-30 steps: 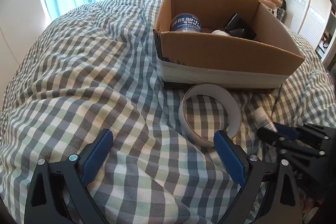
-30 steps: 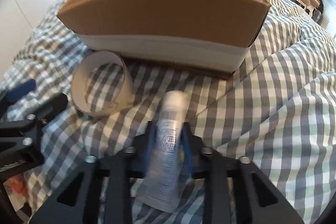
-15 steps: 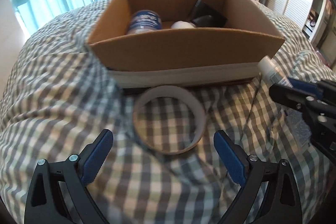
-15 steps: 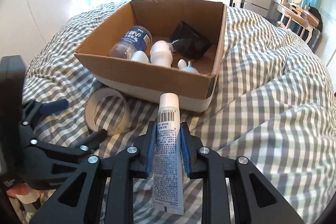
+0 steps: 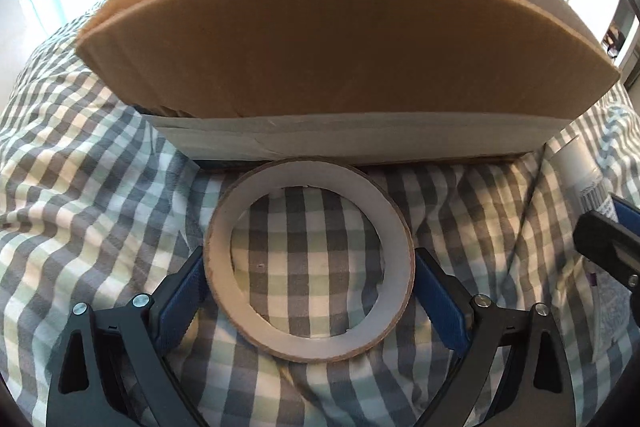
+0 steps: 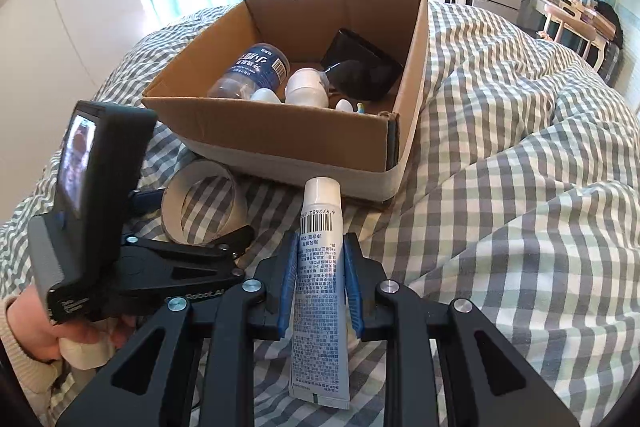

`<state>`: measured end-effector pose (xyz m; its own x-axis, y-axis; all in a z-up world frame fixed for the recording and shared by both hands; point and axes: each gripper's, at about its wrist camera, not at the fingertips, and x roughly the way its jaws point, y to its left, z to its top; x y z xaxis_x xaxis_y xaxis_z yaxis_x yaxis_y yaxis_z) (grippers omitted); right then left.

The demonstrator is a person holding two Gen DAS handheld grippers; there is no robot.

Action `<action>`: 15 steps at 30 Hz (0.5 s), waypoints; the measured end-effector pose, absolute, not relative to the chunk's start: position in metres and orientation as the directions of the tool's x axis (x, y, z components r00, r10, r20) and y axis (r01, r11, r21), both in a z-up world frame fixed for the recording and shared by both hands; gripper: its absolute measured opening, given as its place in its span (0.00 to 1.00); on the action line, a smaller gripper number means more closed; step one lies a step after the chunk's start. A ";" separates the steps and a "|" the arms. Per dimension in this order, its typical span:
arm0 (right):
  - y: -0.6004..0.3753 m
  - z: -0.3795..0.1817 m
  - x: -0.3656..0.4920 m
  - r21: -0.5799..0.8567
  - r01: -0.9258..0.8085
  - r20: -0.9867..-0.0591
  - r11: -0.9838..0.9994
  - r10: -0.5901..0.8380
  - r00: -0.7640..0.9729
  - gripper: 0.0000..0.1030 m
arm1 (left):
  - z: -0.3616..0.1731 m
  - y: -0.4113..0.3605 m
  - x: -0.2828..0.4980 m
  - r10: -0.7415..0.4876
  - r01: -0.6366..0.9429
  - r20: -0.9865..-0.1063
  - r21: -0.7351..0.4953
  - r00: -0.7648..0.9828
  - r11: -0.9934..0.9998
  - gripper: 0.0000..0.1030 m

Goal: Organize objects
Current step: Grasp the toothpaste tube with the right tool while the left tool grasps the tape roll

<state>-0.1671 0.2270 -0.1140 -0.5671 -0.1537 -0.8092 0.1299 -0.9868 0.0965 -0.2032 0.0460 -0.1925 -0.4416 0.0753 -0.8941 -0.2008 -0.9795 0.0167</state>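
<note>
Left gripper [image 5: 310,291]: black frame with blue-padded fingers [image 5: 182,293], spread wide to either side of the tape ring; the pads stand just beside its outer wall, and contact cannot be confirmed, so the fingers count as released.
Tape ring: a broad cardboard-brown ring of tape with a white inner face [image 5: 308,263], lying on the bed just in front of the box's near wall (checked cloth shows through its centre).
Right gripper [image 6: 320,277]: fingers clenched on the tube, one blue pad on each side of its body.
Tube: a white squeeze tube with blue print, a barcode and a white cap [image 6: 320,267], cap pointing toward the box, crimped end toward the camera, held clear above the bed.
Box: an open brown cardboard box with a white band along its base [image 6: 280,131], resting on the bed.
Box contents: a clear bottle with a blue label [image 6: 256,71], white rounded items and a black pouch [image 6: 360,67].
Bed: grey-and-white checked quilt [image 6: 520,207], rumpled.
Person: one hand [image 6: 44,327] holds the left gripper's handle.
</note>
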 end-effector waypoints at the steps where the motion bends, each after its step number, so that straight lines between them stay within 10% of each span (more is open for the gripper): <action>1: 0.226 -0.114 -0.167 0.094 0.132 -0.809 -0.987 -0.154 -0.568 0.21 | -0.193 0.046 -0.204 0.073 -0.203 -0.895 0.020 -0.440 -0.979 0.92; 15: 0.217 -0.115 -0.160 0.033 0.121 -0.814 -0.992 -0.097 -0.572 0.21 | -0.171 0.021 -0.186 0.127 -0.162 -0.889 -0.061 -0.440 -0.985 0.80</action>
<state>-0.1603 0.2167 -0.1151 -0.5724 -0.0965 -0.8143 0.1208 -0.9921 0.0327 -0.1860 0.0213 -0.1707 -0.4403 0.1271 -0.8888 -0.1618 -0.9850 -0.0607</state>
